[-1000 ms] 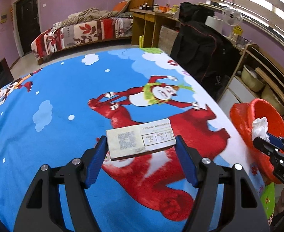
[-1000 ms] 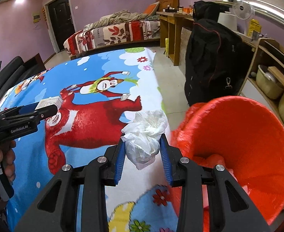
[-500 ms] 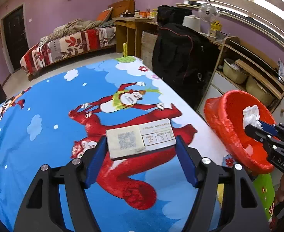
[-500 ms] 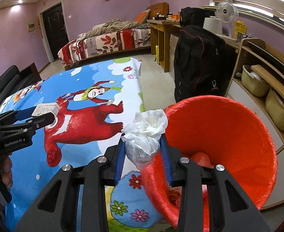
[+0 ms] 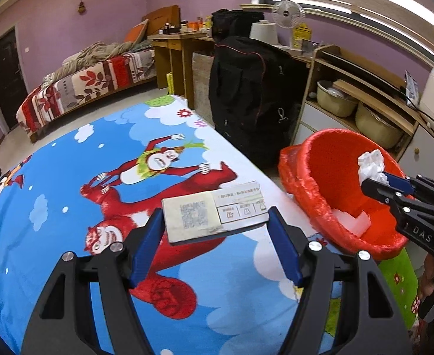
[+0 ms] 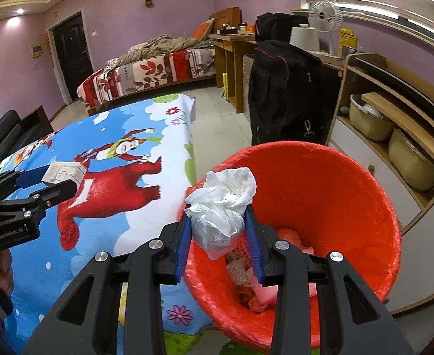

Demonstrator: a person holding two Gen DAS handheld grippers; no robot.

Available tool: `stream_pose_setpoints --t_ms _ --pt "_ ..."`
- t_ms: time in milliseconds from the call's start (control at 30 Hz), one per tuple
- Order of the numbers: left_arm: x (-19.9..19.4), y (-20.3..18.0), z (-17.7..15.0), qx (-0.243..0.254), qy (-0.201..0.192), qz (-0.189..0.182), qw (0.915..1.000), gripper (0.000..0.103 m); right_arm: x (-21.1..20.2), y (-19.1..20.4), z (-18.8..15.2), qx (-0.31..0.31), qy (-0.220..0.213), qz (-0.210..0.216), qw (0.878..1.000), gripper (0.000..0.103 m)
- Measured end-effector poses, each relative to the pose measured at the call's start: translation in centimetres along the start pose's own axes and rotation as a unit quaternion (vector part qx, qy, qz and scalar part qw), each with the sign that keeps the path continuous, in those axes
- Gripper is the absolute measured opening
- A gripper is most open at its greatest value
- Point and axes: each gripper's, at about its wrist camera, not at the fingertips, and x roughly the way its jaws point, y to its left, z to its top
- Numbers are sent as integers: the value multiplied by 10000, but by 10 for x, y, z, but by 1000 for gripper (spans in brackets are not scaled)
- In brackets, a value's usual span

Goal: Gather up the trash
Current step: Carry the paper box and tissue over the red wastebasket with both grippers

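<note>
My left gripper (image 5: 215,226) is shut on a flat white cardboard box (image 5: 214,210) with a QR code, held above the cartoon tablecloth (image 5: 69,177). It also shows in the right wrist view (image 6: 64,171). My right gripper (image 6: 219,230) is shut on a crumpled white plastic bag (image 6: 221,204), held over the near-left rim of the red trash bin (image 6: 350,183). In the left wrist view the bag (image 5: 371,164) hangs over the bin (image 5: 320,159), which holds other scraps.
The bin stands beside the table's right edge. A black bag (image 6: 285,88) stands on the floor behind it. A wooden shelf unit with basins (image 6: 400,124) is at right. A bed (image 6: 146,71) and desk lie at the back.
My right gripper has carried the white bag right, from above the table edge to over the bin. My left gripper with the box has moved towards the bin too.
</note>
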Motion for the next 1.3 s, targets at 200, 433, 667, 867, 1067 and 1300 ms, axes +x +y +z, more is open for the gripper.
stream_pose_setpoints --t_ms 200,433,667,867,1067,1300 --pt "1 -20 4 230 -19 -124 9997 68 -3 -17 -6 106 17 -127 9999 34" --pt "5 -42 6 475 17 -264 9985 68 -8 -36 -11 247 29 -263 9993 34" --pt "9 -60 8 658 44 -440 9969 68 -10 -52 -16 377 32 -380 9986 34" --pt "12 -76 12 806 31 -607 9949 68 -12 -65 -17 450 34 -471 9979 34" --pt "13 -91 21 925 -48 -755 9928 68 -12 -76 -18 519 39 -571 9970 34" --pt "22 -102 27 959 -21 -932 9910 68 -9 -87 -18 596 55 -667 9960 34"
